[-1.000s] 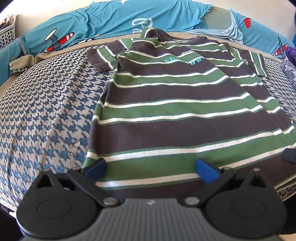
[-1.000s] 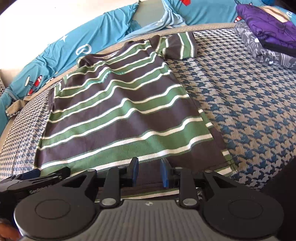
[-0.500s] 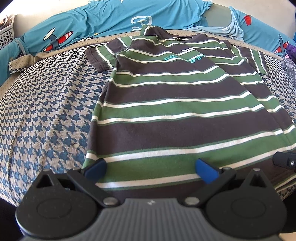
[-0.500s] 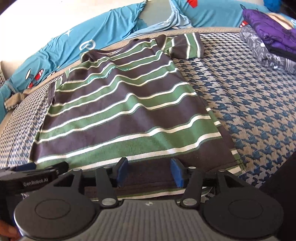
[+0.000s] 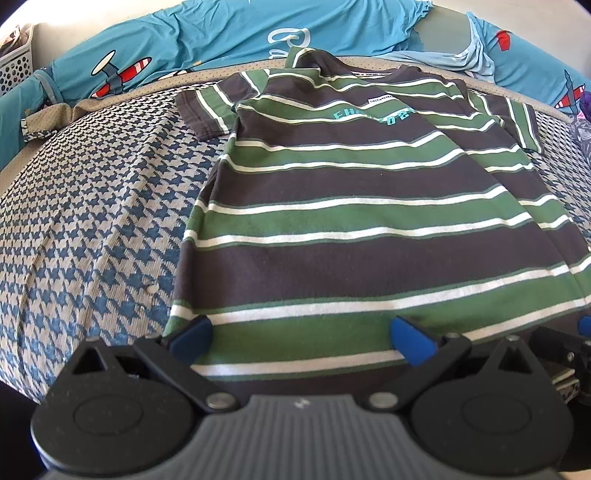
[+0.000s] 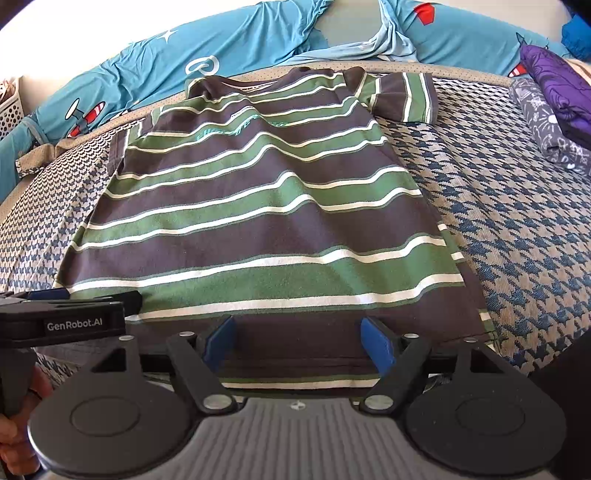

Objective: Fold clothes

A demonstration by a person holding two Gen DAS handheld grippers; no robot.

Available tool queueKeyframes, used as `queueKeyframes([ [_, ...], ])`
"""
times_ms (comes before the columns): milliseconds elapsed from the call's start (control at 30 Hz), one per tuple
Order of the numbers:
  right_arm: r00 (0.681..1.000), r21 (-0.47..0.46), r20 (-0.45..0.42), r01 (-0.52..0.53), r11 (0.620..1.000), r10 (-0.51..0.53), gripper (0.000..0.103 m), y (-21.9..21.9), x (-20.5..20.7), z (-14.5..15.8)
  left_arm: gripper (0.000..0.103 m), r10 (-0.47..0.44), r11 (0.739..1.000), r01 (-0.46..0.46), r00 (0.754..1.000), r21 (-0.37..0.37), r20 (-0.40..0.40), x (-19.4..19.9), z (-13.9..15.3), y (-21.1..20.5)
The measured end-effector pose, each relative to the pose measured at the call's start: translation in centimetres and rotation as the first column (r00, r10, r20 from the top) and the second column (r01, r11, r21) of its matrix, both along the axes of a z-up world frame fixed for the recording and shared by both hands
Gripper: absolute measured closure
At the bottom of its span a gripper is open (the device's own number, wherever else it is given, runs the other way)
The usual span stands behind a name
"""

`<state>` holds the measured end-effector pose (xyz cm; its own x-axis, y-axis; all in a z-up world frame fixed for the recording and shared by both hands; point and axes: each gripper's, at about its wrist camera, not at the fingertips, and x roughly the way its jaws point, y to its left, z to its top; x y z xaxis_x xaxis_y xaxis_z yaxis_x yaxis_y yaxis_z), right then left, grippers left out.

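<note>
A green, brown and white striped T-shirt (image 5: 354,221) (image 6: 266,206) lies spread on the bed, collar at the far side, hem toward me. My left gripper (image 5: 301,338) hovers open over the hem's left part, with its blue pads wide apart. My right gripper (image 6: 295,341) is open above the hem's right part, with nothing pinched between its pads. In the right wrist view the left gripper's body (image 6: 70,321) shows at the left edge, held by a hand (image 6: 14,435). The right gripper's fingers (image 5: 554,343) peek in at the left wrist view's right edge.
The bed has a blue houndstooth cover (image 5: 88,229) (image 6: 517,221). A turquoise airplane-print quilt (image 5: 229,29) is bunched along the far side. Folded purple and grey clothes (image 6: 554,96) are stacked at the far right. A white basket (image 5: 14,62) stands far left.
My right gripper has gone from nearly shut on the hem to wide open. The shirt now lies flatter and a little nearer. My left gripper stayed open.
</note>
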<state>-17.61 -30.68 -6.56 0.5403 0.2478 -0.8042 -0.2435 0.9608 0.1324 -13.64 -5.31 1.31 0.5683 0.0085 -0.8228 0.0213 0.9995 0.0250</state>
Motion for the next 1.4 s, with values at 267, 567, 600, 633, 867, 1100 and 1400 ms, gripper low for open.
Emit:
queueKeyframes([
  [267,0.999,0.09,-0.034,-0.014,0.996,0.017,0.029,-0.9,1.6,1.0,0.0,-0.023,0.999,0.023,1.0,0.024,-0.005,1.3,0.9,-1.0],
  [567,0.997,0.119,0.033,-0.067,0.991,0.064,0.029,-1.6,6.2,2.9,0.0,-0.054,0.999,0.054,0.998,-0.003,-0.021,4.9,1.5,-2.1],
  [600,0.998,0.127,0.031,-0.062,0.99,0.059,0.029,-1.8,7.0,3.0,0.0,-0.06,0.998,0.06,0.998,-0.001,-0.02,5.4,1.7,-2.2],
  [633,0.998,0.134,0.03,-0.057,0.989,0.054,0.029,-2.0,7.7,3.1,0.0,-0.066,0.998,0.066,0.998,0.006,-0.017,5.9,1.8,-2.3],
  [867,1.0,0.206,-0.021,0.004,0.978,0.0,0.029,-3.8,13.3,3.1,0.0,-0.107,0.994,0.108,0.994,0.034,-0.008,10.0,2.7,-2.3],
  [1100,0.999,0.196,-0.038,0.04,0.98,-0.034,0.029,-4.7,18.7,1.8,0.0,-0.136,0.989,0.136,0.991,0.054,-0.003,13.5,2.8,-2.1],
  [1400,0.992,0.171,-0.085,0.106,0.979,-0.093,0.029,-5.3,23.3,-0.2,0.0,-0.085,0.996,0.086,0.996,-0.001,-0.036,17.2,1.7,-1.0],
])
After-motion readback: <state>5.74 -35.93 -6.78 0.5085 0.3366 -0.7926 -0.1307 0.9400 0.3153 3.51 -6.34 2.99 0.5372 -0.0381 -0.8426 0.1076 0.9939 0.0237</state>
